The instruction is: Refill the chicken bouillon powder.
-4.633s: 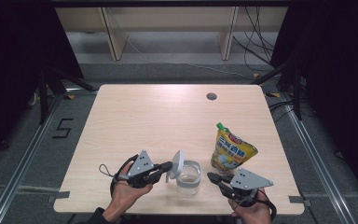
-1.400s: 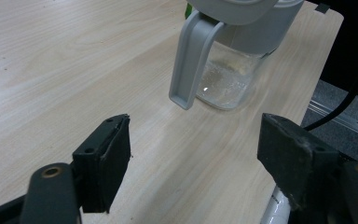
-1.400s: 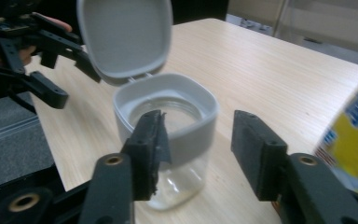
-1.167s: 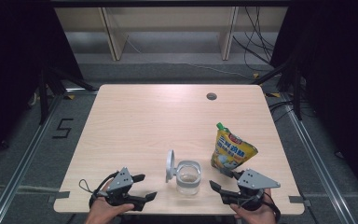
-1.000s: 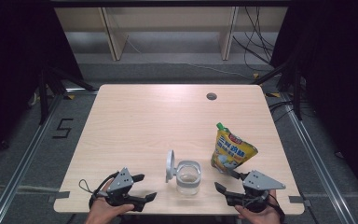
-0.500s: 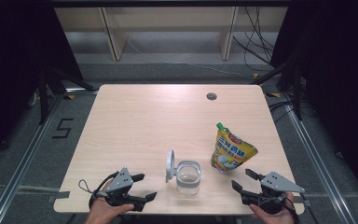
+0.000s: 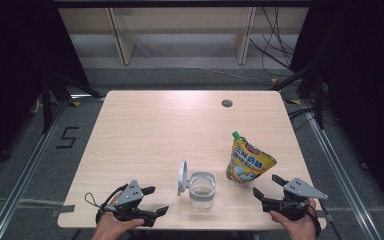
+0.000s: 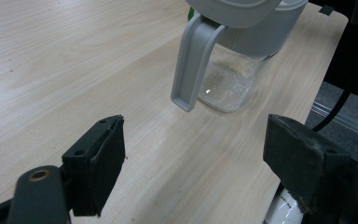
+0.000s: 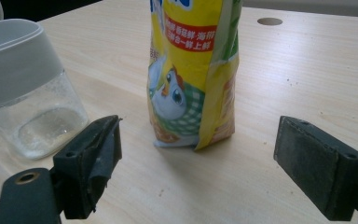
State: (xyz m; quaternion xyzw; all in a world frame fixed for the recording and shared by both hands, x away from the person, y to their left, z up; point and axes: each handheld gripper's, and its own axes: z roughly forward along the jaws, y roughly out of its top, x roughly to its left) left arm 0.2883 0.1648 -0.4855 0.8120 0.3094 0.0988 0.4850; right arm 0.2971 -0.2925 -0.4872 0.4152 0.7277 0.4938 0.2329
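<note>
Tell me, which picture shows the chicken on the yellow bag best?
The right gripper view: the yellow pouch stands close up, and its cartoon chicken is clear. The high view shows the whole pouch, small, with its green cap. The left gripper view catches just a green sliver behind the jar.

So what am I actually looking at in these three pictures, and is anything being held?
A person sits at a wooden table with a hand-held two-jaw gripper in each hand. One picture looks down from above; the other two come from cameras riding on each gripper, looking along its black jaws. On the table stand a glass jar with its grey flip lid open, and a yellow spouted pouch. The left gripper faces the jar and is open. The right gripper faces the pouch; its jaws have just been opening, with nothing between them. Nothing is held.
</note>
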